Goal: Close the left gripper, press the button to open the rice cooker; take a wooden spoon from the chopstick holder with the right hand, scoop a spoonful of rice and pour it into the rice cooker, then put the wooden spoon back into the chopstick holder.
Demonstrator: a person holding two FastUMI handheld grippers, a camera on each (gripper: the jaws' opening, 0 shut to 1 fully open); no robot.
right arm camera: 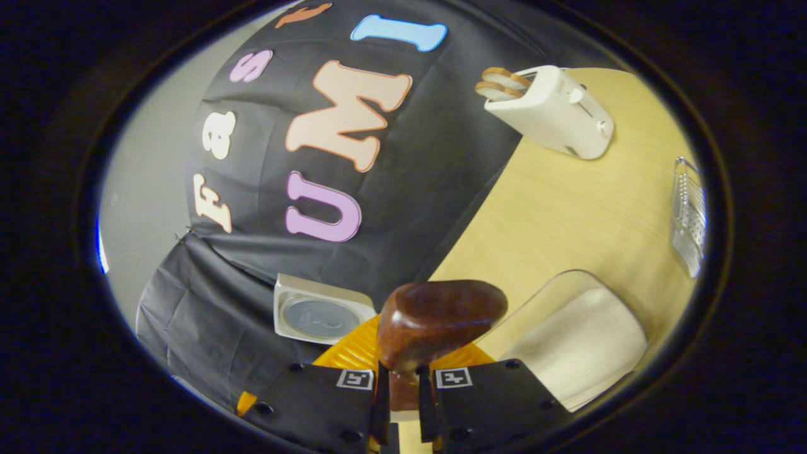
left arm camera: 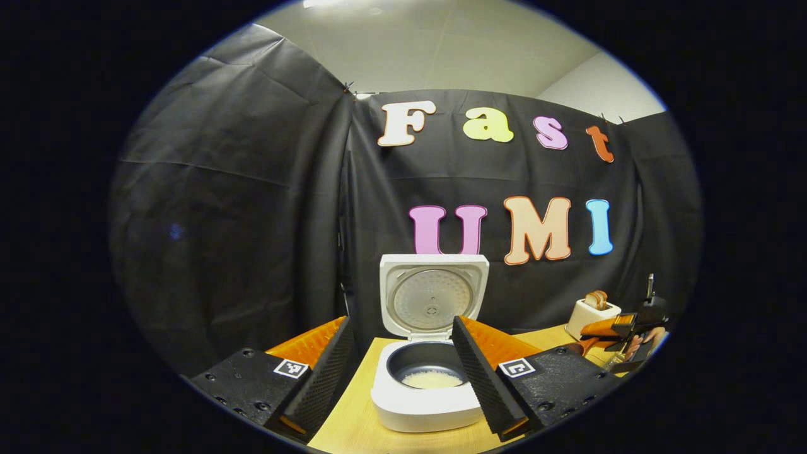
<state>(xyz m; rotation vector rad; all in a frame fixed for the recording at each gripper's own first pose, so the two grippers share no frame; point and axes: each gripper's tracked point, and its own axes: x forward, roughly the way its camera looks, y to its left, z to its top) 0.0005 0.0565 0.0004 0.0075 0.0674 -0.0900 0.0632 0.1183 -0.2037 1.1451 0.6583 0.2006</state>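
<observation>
Right gripper: clamped on the handle of the wooden spoon, both fingers pressing it; the dark brown bowl stands up just ahead of the fingers
Left gripper: fingers spread wide apart, holding nothing, the rice cooker framed between them
Rice cooker: lid raised upright, dark inner pot with a thin layer of white rice at the bottom
Rice container: clear tub of rice on the wooden table, just right of the spoon
Toaster: white, two bread slices in its slots, at the table's far edge
Clear rack: at the right edge, well apart from the toaster
</observation>
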